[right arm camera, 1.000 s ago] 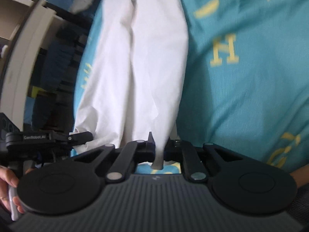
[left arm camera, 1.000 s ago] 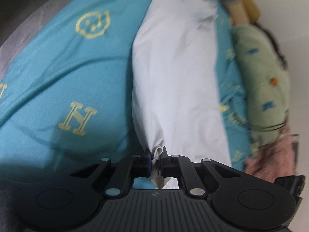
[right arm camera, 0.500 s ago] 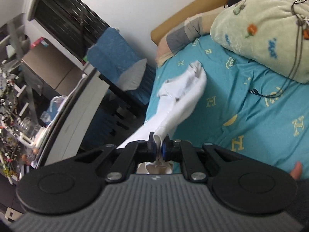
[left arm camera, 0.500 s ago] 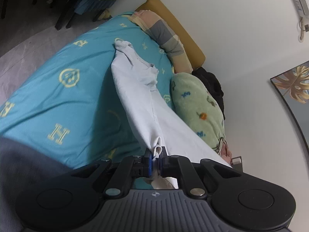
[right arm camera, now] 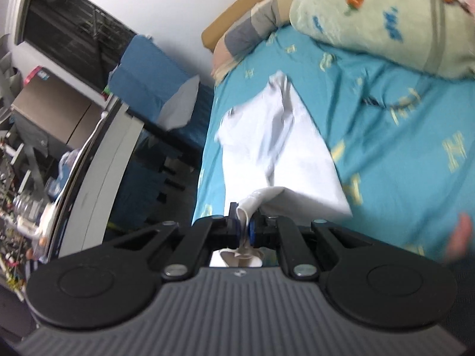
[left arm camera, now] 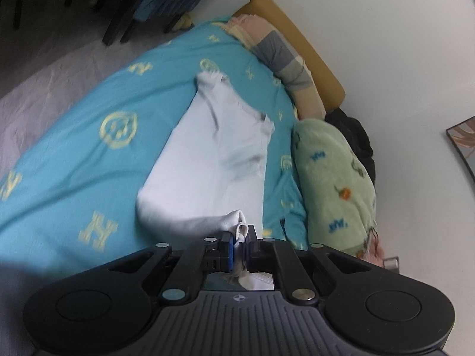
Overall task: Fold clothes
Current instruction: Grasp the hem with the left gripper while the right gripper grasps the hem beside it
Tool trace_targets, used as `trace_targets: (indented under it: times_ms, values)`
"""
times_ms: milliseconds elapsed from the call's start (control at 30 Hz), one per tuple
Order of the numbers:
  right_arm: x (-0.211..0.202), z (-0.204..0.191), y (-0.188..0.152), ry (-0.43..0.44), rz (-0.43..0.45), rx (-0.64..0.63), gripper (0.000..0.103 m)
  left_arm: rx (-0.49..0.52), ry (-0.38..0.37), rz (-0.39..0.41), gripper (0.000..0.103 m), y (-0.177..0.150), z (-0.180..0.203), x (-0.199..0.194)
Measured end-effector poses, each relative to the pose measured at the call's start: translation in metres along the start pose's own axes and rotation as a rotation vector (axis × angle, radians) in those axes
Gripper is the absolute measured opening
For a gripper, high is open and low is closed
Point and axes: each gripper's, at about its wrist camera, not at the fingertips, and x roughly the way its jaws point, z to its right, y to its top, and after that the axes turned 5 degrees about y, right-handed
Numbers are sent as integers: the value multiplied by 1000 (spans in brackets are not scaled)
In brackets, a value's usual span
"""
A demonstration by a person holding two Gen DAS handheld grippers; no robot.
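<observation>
A white garment (left arm camera: 213,154) lies lengthwise on the teal bedsheet (left arm camera: 74,154), its far end toward the headboard. My left gripper (left arm camera: 240,243) is shut on a bunched near corner of it. In the right wrist view the same garment (right arm camera: 279,142) spreads out ahead, and my right gripper (right arm camera: 244,228) is shut on its other near corner. The near edge curls over between the two grips. The cloth under both grippers is hidden.
A green plush blanket (left arm camera: 335,184) and a striped pillow (left arm camera: 285,59) lie along the wall side of the bed. A mustard headboard (left arm camera: 299,44) stands behind them. A blue chair (right arm camera: 154,89) and a desk (right arm camera: 98,148) stand beside the bed. A hand (right arm camera: 460,234) shows at the right edge.
Both grippers have lowered and moved forward over the bed, still holding the garment. The garment, stretched out long before, now lies slack and shorter with its near edge folding over.
</observation>
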Motion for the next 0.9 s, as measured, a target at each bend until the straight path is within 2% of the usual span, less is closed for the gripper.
trace_targets:
  times_ms: [100,233,400,600,733,800,833,900]
  values:
    - [46,1,38,-28,17,-29,9,29,18,56,7,42,24,38]
    - [112,8,81,-77,32,-86,10,107,86,136,8,91,48,97]
    - [198,38,110,-136,8,-159,10,194,179,156,8,130,53,187]
    - [282,84,113,-198,-36,-251,10,247,273,150,8,142,24,273]
    - [311,98,105,-234,-77,-319,11,264,290,130,10,139,4,300]
    - [312,97,101,-243,-77,-342,11,287,291,140,11,136,4,299]
    - [311,94,99,-250,-75,-355,13,295,293,136,14,134,9,294]
    - [304,86,98,-252,-75,-363,22,311,296,129,34,130,17,286]
